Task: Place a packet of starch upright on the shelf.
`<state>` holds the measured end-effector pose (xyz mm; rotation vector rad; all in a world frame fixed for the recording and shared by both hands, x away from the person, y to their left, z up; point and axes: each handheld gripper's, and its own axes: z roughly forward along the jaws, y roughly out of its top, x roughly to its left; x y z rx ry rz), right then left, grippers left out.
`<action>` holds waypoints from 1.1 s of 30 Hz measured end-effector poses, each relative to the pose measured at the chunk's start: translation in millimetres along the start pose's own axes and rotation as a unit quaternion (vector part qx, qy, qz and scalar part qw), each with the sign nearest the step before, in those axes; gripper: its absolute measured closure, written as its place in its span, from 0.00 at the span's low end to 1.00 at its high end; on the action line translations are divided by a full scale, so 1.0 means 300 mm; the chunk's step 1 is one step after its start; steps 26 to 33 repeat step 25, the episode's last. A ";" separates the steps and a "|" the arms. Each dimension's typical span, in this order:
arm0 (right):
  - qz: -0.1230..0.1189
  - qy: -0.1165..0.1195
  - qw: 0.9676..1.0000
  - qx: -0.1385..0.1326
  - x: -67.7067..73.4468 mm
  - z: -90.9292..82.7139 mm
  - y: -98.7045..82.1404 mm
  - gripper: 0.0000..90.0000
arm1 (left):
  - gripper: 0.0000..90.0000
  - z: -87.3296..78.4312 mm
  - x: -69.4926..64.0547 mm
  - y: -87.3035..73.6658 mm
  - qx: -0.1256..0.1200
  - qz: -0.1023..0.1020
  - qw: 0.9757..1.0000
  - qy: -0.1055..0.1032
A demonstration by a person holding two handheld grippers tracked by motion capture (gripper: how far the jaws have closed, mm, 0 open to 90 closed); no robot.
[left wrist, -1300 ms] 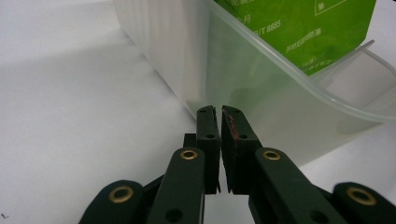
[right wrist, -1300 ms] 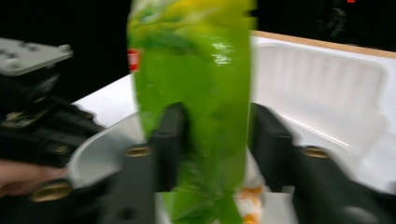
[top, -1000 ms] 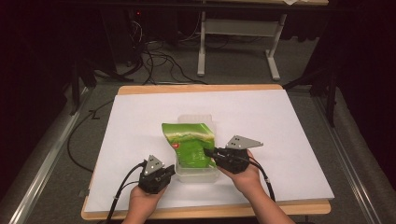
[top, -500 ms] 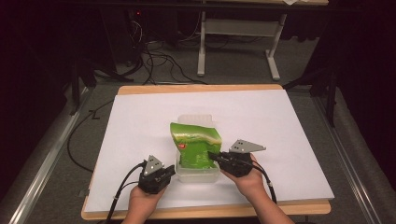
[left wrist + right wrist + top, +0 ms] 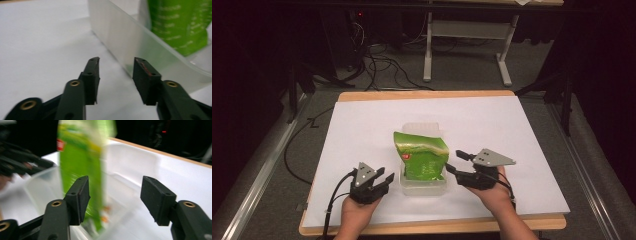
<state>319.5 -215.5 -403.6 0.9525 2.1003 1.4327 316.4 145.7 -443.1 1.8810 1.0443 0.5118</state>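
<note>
Your bag (image 5: 420, 156) stands in the clear tub (image 5: 422, 185) mid-surface, leaning on its far wall, so it needs no holding. Your left gripper (image 5: 379, 181) and right gripper (image 5: 456, 162) flank the tub, jaws wide and empty.

A green foil snack bag (image 5: 421, 156) stands tilted inside a clear rectangular plastic container (image 5: 422, 188) on the white table's near-centre.
</note>
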 end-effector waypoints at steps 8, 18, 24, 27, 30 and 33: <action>0.033 -0.095 0.995 0.010 -0.162 -0.119 -0.056 0.38 | 0.46 -0.064 0.115 -0.009 0.007 -0.001 0.999 0.038; 0.072 -0.125 0.988 0.046 -0.245 -0.135 -0.124 0.35 | 0.44 -0.060 0.146 -0.015 0.015 -0.026 0.999 0.045; 0.079 -0.125 0.988 0.043 -0.255 -0.139 -0.128 0.35 | 0.44 -0.058 0.139 -0.015 0.018 -0.024 0.999 0.044; 0.085 -0.127 0.987 0.044 -0.259 -0.142 -0.131 0.35 | 0.44 -0.059 0.141 -0.015 0.017 -0.027 0.999 0.043; 0.085 -0.127 0.987 0.044 -0.259 -0.142 -0.131 0.35 | 0.44 -0.059 0.141 -0.015 0.017 -0.027 0.999 0.043; 0.085 -0.127 0.987 0.044 -0.259 -0.142 -0.131 0.35 | 0.44 -0.059 0.141 -0.015 0.017 -0.027 0.999 0.043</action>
